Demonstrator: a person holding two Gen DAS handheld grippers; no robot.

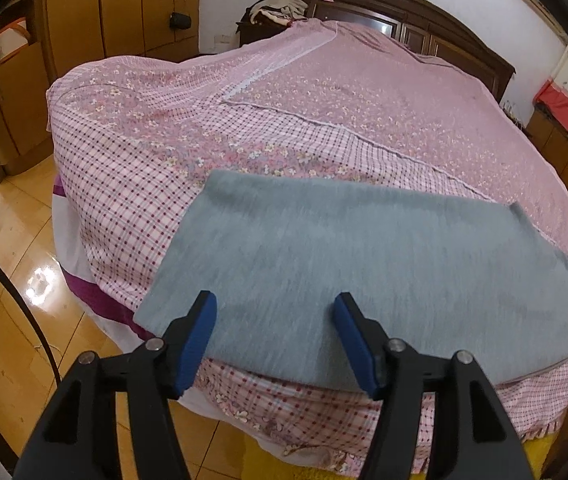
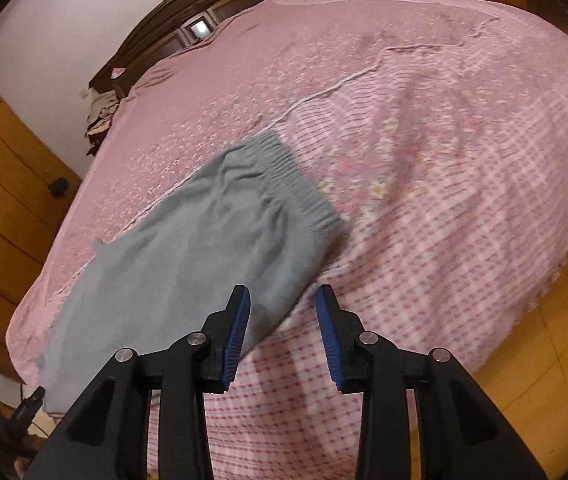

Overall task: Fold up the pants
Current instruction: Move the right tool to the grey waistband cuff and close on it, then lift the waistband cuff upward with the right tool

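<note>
Grey-blue pants (image 1: 364, 276) lie folded flat near the front edge of a bed with a pink floral and checked cover (image 1: 324, 92). In the right wrist view the pants (image 2: 187, 256) show their ribbed waistband (image 2: 304, 184) at the far end. My left gripper (image 1: 275, 312) is open and empty, hovering above the near edge of the pants. My right gripper (image 2: 284, 304) is open and empty, above the pants' near right corner; the view is motion-blurred.
A dark wooden headboard (image 1: 404, 12) stands at the far end of the bed. Clothes are piled on a nightstand (image 1: 275, 12). Wooden wardrobes (image 1: 123, 8) line the left wall. A glossy tiled floor (image 1: 15, 280) surrounds the bed.
</note>
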